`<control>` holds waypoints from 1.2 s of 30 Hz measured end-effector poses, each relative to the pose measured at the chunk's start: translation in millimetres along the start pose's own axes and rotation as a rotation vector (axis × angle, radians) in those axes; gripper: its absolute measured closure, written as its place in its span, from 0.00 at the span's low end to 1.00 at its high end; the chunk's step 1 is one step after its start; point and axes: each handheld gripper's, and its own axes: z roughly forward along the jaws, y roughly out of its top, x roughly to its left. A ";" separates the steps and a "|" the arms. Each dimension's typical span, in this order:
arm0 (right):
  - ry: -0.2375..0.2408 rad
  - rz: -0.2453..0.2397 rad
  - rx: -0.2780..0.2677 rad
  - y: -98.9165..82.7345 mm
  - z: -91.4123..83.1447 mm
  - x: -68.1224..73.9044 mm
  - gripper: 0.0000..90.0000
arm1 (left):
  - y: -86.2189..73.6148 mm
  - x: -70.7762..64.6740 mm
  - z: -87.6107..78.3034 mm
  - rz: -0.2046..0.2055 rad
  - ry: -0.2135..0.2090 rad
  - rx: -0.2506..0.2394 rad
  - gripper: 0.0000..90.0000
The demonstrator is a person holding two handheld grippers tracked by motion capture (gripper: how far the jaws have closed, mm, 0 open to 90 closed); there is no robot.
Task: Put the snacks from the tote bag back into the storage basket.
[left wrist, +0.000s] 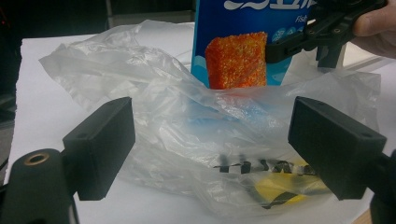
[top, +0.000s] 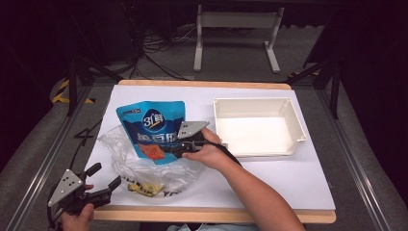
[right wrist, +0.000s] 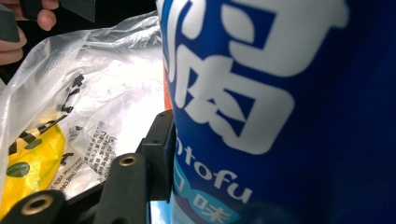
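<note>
A blue snack pouch (top: 151, 125) with an orange square printed on it lies with its lower end inside a clear plastic bag (top: 144, 168) on the white table cover. My right gripper (top: 166, 148) is shut on the pouch's lower right edge. In the right gripper view one black finger (right wrist: 156, 158) presses against the pouch (right wrist: 280, 116), which hides the other finger. My left gripper (top: 107, 175) stands open at the table's front left corner, short of the bag. In its own view the left gripper (left wrist: 217, 144) has the bag (left wrist: 187, 130) beyond its jaws, untouched.
An empty white tray (top: 255, 107) sits at the back right of the table. A yellow packet (top: 144, 188) lies inside the bag near the front edge. Dark floor, cables and a white stand lie beyond the table.
</note>
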 end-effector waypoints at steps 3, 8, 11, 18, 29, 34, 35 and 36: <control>-0.008 -0.008 0.001 0.9 0.7 2.1 0.61 | -0.1 0.3 0.0 -0.001 0.000 -0.001 0.17; -0.017 -0.004 0.010 4.6 1.1 5.4 0.62 | -0.3 0.7 -0.3 -0.005 0.000 -0.003 0.17; -0.015 -0.009 0.021 9.4 1.1 5.8 0.62 | -0.3 1.0 -0.5 -0.004 -0.001 -0.003 0.17; -0.015 -0.012 0.028 22.3 -4.9 5.2 0.61 | 0.0 1.2 -1.2 -0.003 -0.002 0.002 0.17; -0.027 -0.048 0.017 50.0 -20.3 6.2 0.61 | -0.2 0.6 -0.1 -0.007 -0.001 -0.003 0.17; -0.030 -0.046 0.005 62.2 -28.4 6.3 0.61 | -0.2 0.5 -0.2 -0.008 0.000 -0.005 0.17; -0.030 -0.055 0.004 65.2 -30.4 6.6 0.61 | -0.2 0.6 -0.2 -0.007 0.000 -0.005 0.17; -0.031 -0.058 0.004 67.8 -32.0 7.0 0.61 | -0.2 0.5 -0.1 -0.007 0.000 -0.004 0.17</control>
